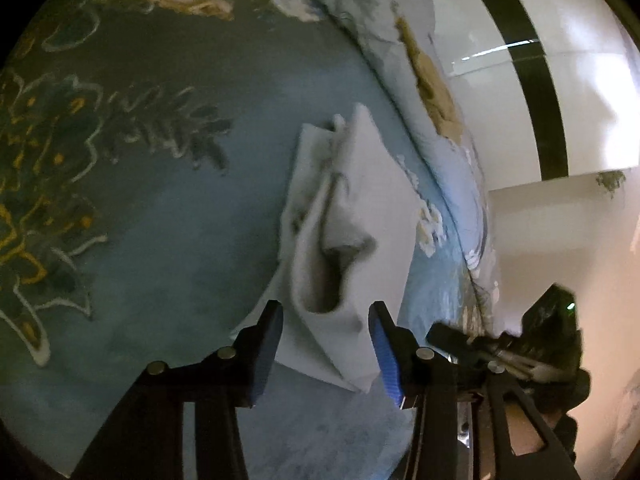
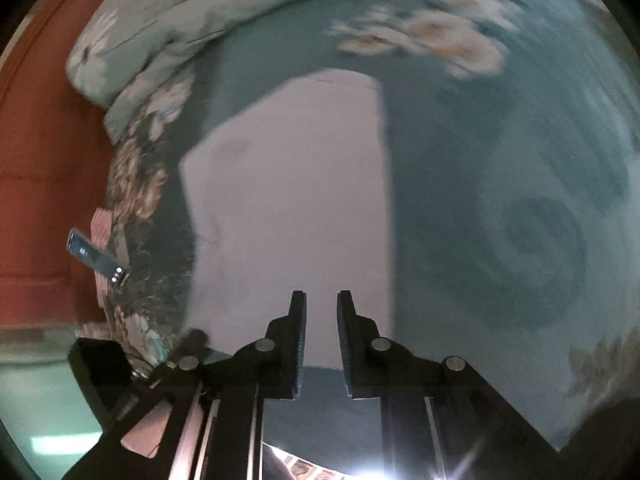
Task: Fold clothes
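One bed, covered in a blue floral spread, carries everything, and no tabletop is in view. Ahead of the left gripper lies the white garment, partly folded, its near corner between the fingers, which stand moderately apart without pressing it. In the right wrist view the same garment lies flat and smooth just beyond the right gripper, whose fingers stand narrowly apart on nothing. Judged light, soft and limp, likely to sag and slip, the cloth is best taken at a corner or folded edge. Beside the bed, left of the right fingers, lies a phone. No brand, label or writing is legible.
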Motion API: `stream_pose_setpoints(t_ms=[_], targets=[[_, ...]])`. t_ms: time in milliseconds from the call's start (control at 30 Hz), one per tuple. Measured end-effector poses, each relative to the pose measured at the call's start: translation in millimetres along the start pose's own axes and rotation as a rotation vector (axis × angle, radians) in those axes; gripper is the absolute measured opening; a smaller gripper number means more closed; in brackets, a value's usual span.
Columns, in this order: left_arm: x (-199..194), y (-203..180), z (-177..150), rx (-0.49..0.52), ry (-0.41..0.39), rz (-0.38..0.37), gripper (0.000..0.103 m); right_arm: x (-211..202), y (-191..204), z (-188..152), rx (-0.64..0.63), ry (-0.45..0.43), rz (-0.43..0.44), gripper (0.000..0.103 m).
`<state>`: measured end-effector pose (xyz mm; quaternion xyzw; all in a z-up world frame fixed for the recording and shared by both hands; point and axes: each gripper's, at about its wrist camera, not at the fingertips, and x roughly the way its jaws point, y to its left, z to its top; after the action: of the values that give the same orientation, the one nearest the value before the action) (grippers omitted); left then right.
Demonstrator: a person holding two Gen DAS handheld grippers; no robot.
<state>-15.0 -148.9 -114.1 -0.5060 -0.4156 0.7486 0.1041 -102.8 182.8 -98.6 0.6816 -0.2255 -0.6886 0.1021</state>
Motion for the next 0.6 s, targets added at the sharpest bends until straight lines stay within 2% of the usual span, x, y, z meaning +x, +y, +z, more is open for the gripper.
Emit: stream_pose_setpoints(t_ms=[33,100,133,167,267,300,400,433,467,500,600], targets=[[0.9,-4.2,0.3,0.013,-0.008,0.006,0.038,-0.5,-9.8,-3.9,0.022,0.002,0.006,0.015],[1.4,-7.5,-0.2,0.006,-0.025,0.017,0.013,0.6,-21.1,-9.5,0.056,0.005,0.017,0.015],[1.5,-8.5,-0.5,-0.001,-0.034,0.022,0.007,1.9,-24.5,-11.5,0.066,0.007,0.025,0.015],[1.6,-9.6,-0.9,-0.008,-0.043,0.027,0.006,3.3,-27.7,-13.5,0.076,0.01,0.033,0.015],[-6.0,-0.7,-5.7,-0.098,-0.049,-0.041,0.005,7.7,-29.5,-18.2,0.113,-0.012,0.051,0.015],[-8.6,4.5,-9.0,-0.118,-0.043,-0.039,0.005,8.1,-29.4,-19.5,0.11,-0.012,0.062,0.015],[-2.8,27.3,-17.0,-0.154,-0.009,0.057,0.005,10.8,-26.0,-22.8,0.078,-0.016,0.089,0.015],[0.1,35.6,-17.3,-0.186,-0.002,0.05,0.005,12.9,-25.6,-24.6,0.065,-0.014,0.095,0.016],[2.8,43.2,-17.0,-0.22,0.001,0.032,0.005,16.0,-25.7,-25.9,0.061,-0.01,0.101,0.018],[5.4,50.8,-16.7,-0.253,0.004,0.013,0.005,19.3,-25.9,-27.3,0.058,-0.006,0.107,0.026],[6.7,52.2,-13.7,-0.243,0.0,0.036,0.009,26.6,-26.9,-31.2,0.049,0.0,0.124,0.036]])
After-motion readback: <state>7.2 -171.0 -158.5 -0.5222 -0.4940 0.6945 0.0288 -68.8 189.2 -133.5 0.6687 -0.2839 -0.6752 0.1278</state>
